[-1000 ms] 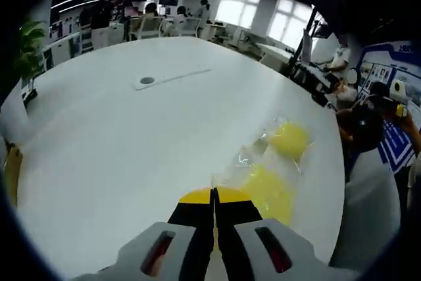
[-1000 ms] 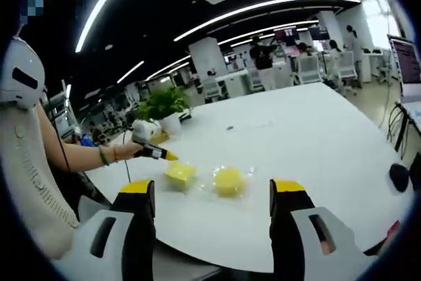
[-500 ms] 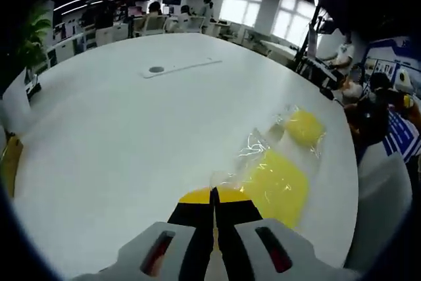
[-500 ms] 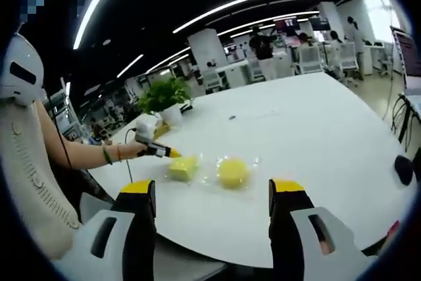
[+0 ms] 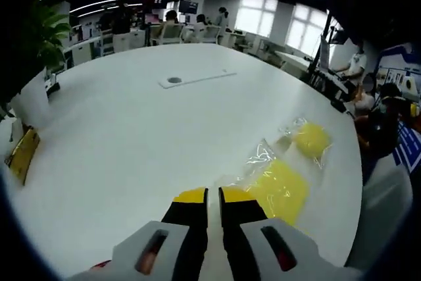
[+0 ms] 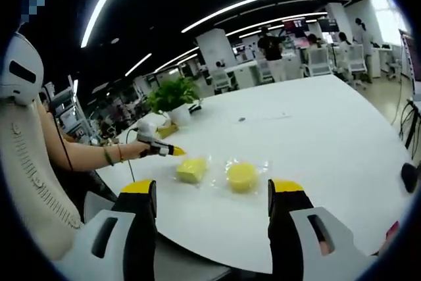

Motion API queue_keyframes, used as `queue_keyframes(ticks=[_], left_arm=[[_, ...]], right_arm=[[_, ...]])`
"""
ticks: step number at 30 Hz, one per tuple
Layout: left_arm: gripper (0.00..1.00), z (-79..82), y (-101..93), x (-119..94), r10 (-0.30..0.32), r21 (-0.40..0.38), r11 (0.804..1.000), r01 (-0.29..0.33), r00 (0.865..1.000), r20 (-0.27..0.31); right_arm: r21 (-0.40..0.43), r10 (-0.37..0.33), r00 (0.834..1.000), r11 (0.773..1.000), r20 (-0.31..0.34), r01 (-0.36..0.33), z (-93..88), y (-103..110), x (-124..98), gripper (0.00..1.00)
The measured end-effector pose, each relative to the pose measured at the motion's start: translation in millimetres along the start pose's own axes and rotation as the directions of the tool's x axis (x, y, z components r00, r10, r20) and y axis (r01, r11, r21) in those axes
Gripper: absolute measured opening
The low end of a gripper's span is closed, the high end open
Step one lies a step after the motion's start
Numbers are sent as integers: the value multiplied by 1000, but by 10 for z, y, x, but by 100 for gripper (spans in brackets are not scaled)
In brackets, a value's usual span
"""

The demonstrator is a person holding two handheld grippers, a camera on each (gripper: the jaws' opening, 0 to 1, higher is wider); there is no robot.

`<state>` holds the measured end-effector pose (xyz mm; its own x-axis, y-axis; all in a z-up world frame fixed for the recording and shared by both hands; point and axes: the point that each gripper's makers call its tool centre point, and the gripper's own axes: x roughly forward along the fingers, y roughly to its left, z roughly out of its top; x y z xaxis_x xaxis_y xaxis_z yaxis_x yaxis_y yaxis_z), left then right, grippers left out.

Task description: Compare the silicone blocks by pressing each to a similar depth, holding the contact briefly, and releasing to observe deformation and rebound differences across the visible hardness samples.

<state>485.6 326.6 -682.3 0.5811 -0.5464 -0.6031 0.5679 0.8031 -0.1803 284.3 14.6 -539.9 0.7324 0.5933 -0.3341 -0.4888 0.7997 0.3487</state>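
Two yellow silicone blocks in clear wrap lie on the white table (image 5: 131,129). The square block (image 5: 279,189) sits just right of my left gripper (image 5: 212,195), and the round block (image 5: 310,139) lies beyond it. The left jaws are almost together, with a thin slit between the yellow tips and nothing in it. In the right gripper view, the square block (image 6: 191,170) and round block (image 6: 242,176) lie side by side. The left gripper (image 6: 172,152), held by a hand, points at the square block's far left corner. My right gripper (image 6: 212,190) hangs open and empty, short of the table's near edge.
A potted plant (image 6: 172,93) and a yellowish packet (image 5: 22,154) stand at the table's side. A cable slot plate (image 5: 191,79) lies mid-table. The person's forearm (image 6: 85,156) reaches in from the left. A dark object (image 6: 409,177) sits at the right edge. Desks and people fill the background.
The left jaws were pressed together and now show a thin slit. The left view has shifted, with the blocks a little farther right. The right gripper stays open.
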Motion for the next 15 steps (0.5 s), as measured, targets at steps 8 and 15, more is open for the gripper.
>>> queue_keyframes(ticks=[8,15], left_arm=[[20,107,-214,-408,-8,4,1000,8,997,77],[27,183,-519,-719,-34,23,999,31,989,142]], right_arm=[[-31,72,997,997,23,-71,72,165,79,64],[-70,135,990,989,39,-132,113,327,104,65]])
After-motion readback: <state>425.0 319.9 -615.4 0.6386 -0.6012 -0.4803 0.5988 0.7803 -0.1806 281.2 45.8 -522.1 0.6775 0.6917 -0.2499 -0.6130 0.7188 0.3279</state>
